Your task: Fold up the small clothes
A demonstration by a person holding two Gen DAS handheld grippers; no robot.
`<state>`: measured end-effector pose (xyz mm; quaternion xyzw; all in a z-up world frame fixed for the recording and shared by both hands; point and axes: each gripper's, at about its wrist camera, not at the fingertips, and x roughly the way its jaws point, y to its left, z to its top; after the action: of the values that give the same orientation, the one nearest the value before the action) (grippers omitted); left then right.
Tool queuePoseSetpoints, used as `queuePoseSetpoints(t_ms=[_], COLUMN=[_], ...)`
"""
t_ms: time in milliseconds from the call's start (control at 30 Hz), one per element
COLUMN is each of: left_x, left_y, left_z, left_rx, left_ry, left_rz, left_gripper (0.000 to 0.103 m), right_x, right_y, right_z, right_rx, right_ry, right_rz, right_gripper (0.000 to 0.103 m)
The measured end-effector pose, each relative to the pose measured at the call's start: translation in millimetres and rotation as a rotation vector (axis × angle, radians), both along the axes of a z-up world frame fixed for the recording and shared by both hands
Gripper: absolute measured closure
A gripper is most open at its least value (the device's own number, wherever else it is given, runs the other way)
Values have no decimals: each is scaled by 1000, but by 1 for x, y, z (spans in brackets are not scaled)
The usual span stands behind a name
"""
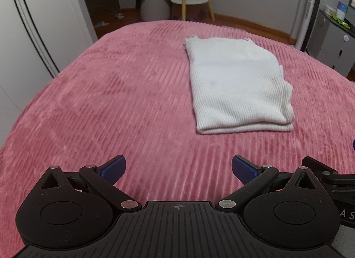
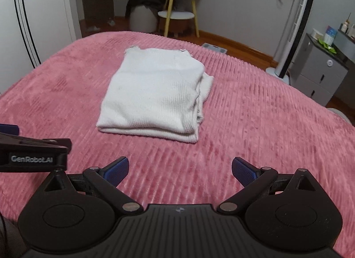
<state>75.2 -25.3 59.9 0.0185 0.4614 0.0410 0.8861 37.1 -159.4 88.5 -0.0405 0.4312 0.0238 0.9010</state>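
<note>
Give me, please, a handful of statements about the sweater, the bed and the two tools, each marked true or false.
1. The white sweater lies folded on the pink bedspread. True.
2. The left tool is shut on the sweater. False: its blue pads are wide apart with only bedspread between them, short of the sweater.
3. The right tool is open and empty. True.
4. The sweater is spread out flat in one layer. False: stacked layers show along its near edge.
5. A round side table with yellow legs stands beyond the far end of the bed. True.
6. The sweater hangs over the edge of the bed. False: bedspread shows on every side of it.
</note>
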Motion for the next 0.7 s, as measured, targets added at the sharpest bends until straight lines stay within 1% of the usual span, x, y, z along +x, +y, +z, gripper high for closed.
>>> queuePoseSetpoints(t_ms=[167, 700], left_x=[-2, -5], left_y=[-2, -2], left_z=[2, 8], left_rx=[3, 18], left_ry=[-9, -29], left_rz=[-1, -2], left_gripper=[0, 0], right_x=[-2, -2], right_y=[-2, -1], right_z=[3, 4], right_rx=[2, 4], right_ry=[-4, 3], right_rz=[-18, -23], right_gripper=[4, 4])
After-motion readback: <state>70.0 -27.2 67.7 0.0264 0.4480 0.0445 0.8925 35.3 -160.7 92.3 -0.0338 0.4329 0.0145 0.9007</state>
